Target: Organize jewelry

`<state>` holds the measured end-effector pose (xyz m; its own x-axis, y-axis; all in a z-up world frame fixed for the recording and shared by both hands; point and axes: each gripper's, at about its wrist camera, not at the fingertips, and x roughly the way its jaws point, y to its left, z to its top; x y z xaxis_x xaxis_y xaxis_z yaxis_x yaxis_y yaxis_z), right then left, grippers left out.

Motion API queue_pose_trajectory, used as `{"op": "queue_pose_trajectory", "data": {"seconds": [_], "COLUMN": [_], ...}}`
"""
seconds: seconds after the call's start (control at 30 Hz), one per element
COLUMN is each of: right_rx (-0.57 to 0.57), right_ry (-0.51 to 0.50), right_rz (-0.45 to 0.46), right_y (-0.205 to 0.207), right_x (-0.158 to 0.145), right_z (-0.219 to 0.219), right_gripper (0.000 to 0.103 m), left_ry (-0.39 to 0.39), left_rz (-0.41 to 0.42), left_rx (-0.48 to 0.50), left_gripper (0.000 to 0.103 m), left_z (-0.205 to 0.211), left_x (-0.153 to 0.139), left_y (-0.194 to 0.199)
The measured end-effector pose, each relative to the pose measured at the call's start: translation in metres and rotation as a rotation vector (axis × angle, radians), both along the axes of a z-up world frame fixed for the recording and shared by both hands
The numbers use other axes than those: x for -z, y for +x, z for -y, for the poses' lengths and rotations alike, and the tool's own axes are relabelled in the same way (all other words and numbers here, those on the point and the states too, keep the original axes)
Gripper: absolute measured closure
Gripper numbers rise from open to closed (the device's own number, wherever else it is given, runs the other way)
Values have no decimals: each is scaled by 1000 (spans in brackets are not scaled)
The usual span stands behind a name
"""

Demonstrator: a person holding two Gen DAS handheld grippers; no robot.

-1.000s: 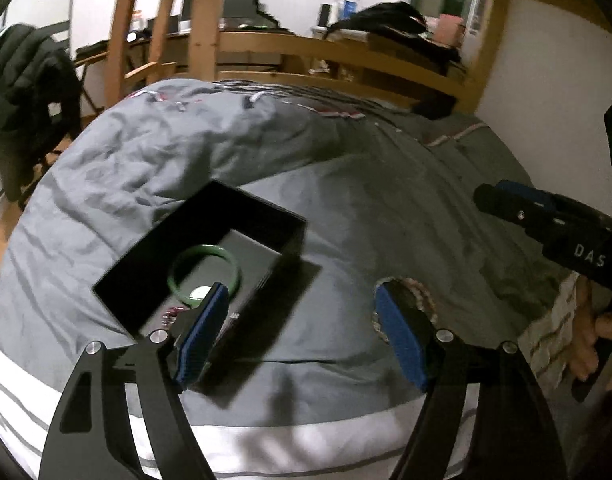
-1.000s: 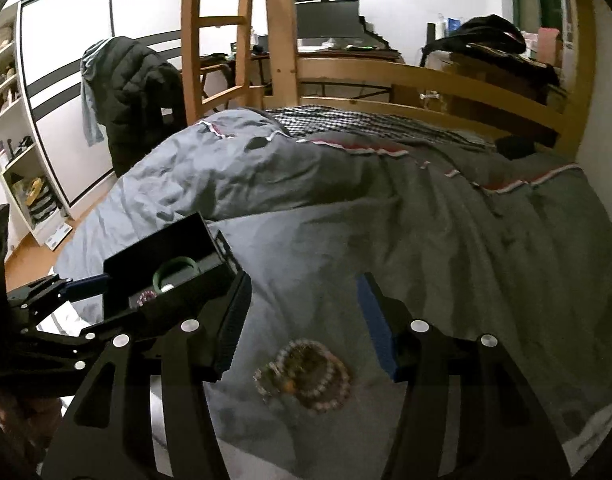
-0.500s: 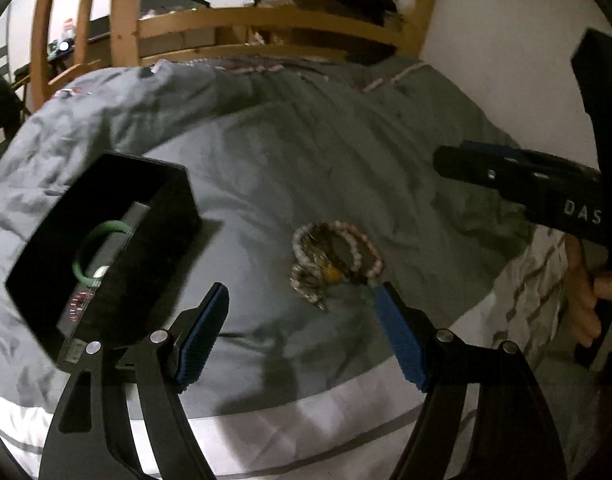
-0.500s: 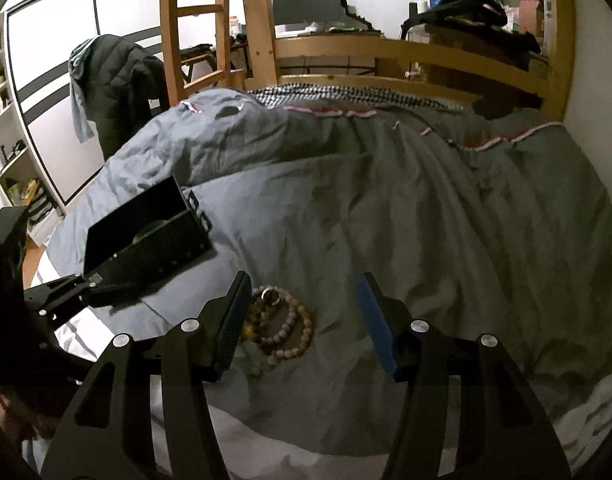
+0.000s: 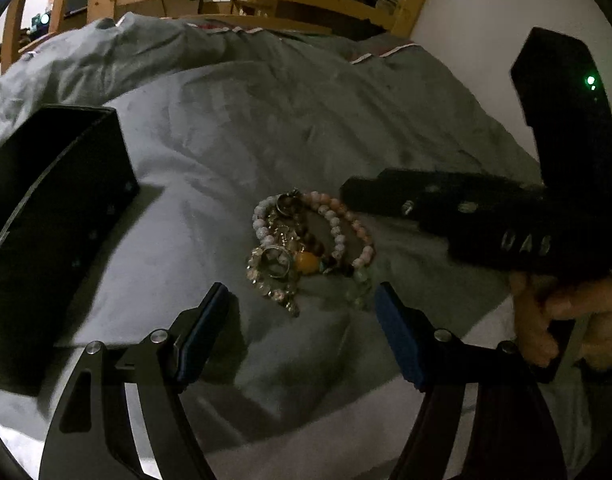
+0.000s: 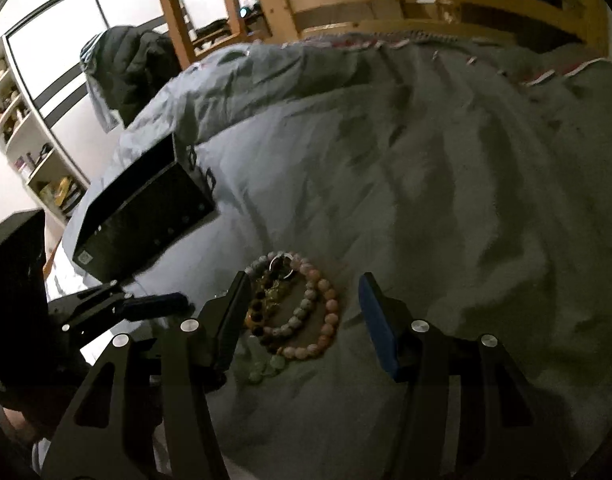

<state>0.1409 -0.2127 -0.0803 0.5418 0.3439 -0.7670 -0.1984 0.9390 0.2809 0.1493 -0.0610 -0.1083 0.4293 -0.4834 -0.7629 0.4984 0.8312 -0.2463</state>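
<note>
On the grey duvet of the bed, a black box sits at the left, and a tangled heap of beaded bracelets and rings lies near it to the right, apart from it. The left tool hangs just short of the heap, its blue pads spread wide with nothing between them. The right tool, gripped by a hand, also stands open, its two pads either side of the heap without pressing on it.

Black box interior hidden, left side cropped; tangled bracelet pile partly under right tool.
</note>
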Motion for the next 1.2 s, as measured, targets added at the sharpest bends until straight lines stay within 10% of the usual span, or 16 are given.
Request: {"op": "queue_pose_trajectory", "data": {"seconds": [0.2, 0.57, 1.2], "right_rx": [-56, 23, 75], "right_ry": [-46, 38, 139], "right_rz": [-36, -47, 59], "right_y": [4, 8, -5], "right_x": [24, 28, -12], "right_z": [-20, 3, 23], "right_gripper": [47, 92, 94], "left_ry": [11, -33, -59], "left_rz": [-14, -70, 22], "left_rx": [-10, -57, -44], "left_gripper": [42, 92, 96], "left_z": [8, -5, -17], "left_x": [12, 13, -26], "left_y": [13, 18, 6]}}
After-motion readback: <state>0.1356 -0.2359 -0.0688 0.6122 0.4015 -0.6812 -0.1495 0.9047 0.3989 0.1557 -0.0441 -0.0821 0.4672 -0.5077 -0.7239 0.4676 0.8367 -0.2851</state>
